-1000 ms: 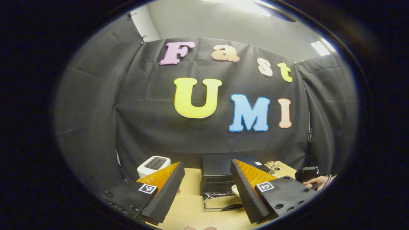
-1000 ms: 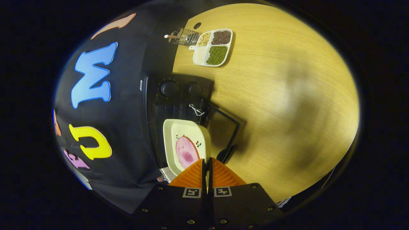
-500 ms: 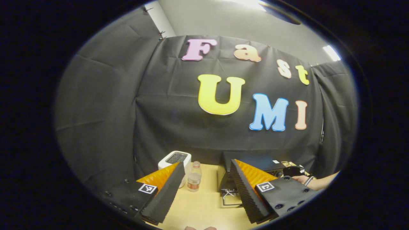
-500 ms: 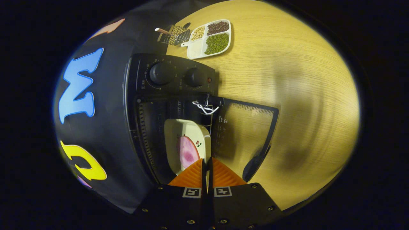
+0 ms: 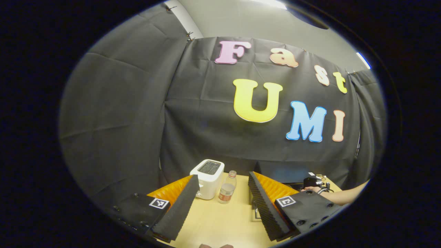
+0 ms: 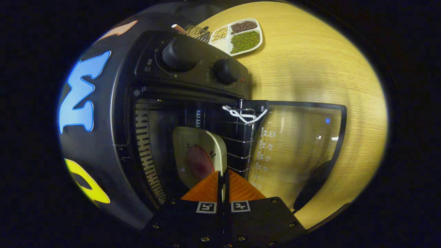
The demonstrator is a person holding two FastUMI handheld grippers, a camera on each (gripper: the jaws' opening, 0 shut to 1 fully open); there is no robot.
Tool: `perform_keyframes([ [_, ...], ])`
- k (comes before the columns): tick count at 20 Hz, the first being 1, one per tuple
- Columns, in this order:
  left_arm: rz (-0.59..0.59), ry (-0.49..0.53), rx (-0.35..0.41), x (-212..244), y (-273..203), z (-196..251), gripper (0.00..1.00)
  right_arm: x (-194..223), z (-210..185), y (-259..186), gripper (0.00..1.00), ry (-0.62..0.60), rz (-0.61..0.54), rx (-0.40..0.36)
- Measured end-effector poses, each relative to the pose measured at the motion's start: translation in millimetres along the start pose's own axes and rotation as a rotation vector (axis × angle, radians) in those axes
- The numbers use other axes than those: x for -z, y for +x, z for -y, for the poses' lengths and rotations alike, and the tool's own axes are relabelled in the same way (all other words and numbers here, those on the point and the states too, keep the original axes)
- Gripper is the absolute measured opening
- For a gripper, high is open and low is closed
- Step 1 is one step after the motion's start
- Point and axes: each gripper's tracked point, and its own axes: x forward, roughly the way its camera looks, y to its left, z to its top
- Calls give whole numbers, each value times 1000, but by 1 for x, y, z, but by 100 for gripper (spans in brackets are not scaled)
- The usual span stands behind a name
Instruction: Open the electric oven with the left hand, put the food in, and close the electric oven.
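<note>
In the right gripper view the black electric oven (image 6: 193,86) stands open, its glass door (image 6: 299,144) folded down flat on the wooden table (image 6: 310,69). A cream plate (image 6: 203,144) carrying a pink slice of food (image 6: 198,165) is inside the oven's cavity, above the wire rack (image 6: 241,137). My right gripper (image 6: 223,173) is shut on the plate's near rim. In the left gripper view my left gripper (image 5: 224,203) hangs open above the table with nothing between its fingers. The oven (image 5: 282,174) lies beyond its right finger, where a hand (image 5: 311,189) holds the other gripper.
A white toaster (image 5: 207,179) and a small bottle (image 5: 227,191) stand at the table's back, left of the oven. A white divided tray of beans (image 6: 241,34) and a small wire basket (image 6: 194,31) sit past the oven's knob side.
My right gripper carried the plate forward from in front of the oven into its cavity. The left gripper view swung left, bringing the toaster and bottle toward the middle.
</note>
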Motion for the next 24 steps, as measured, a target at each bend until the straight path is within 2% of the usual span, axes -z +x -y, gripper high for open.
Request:
perform_keyframes([
  [1,-3,2,-3,1,0,0,100,0,-3,5,1,-2,11,-8],
  [2,-5,1,-5,2,-1,-1,97,1,-6,8,2,-5,13,-17],
  [5,-3,-6,4,3,0,7,97,8,-12,7,4,-20,-23,-25],
  [6,-3,-6,11,5,1,12,97,7,-14,3,11,-49,-29,-32],
  [7,-3,-3,20,5,2,18,97,5,-13,-1,15,-94,-31,-17],
  [8,0,-1,32,5,3,25,97,3,-12,-8,28,-138,-29,-17],
  [11,1,3,80,6,7,53,100,-4,-11,-35,37,-292,-28,-27],
  [12,2,5,99,6,9,64,100,-7,-7,-46,44,-351,-25,-30],
  [14,5,11,139,7,13,88,100,-21,8,-68,43,-499,-12,-1],
  [17,2,26,191,10,15,123,100,-42,14,-98,44,-682,17,-12],
  [18,4,27,207,9,15,135,100,-49,13,-109,50,-751,31,-27],
  [20,7,30,236,9,16,157,100,-68,5,-137,54,-868,74,-66],
  [21,7,34,249,10,17,169,100,-76,1,-154,54,-926,96,-92],
  [22,9,40,260,10,16,179,100,-84,-6,-171,49,-979,116,-128],
  [23,8,46,271,10,15,189,100,-91,-14,-187,62,-1026,133,-175],
  [24,8,53,278,11,14,198,99,-100,-22,-203,68,-1075,154,-215],
])
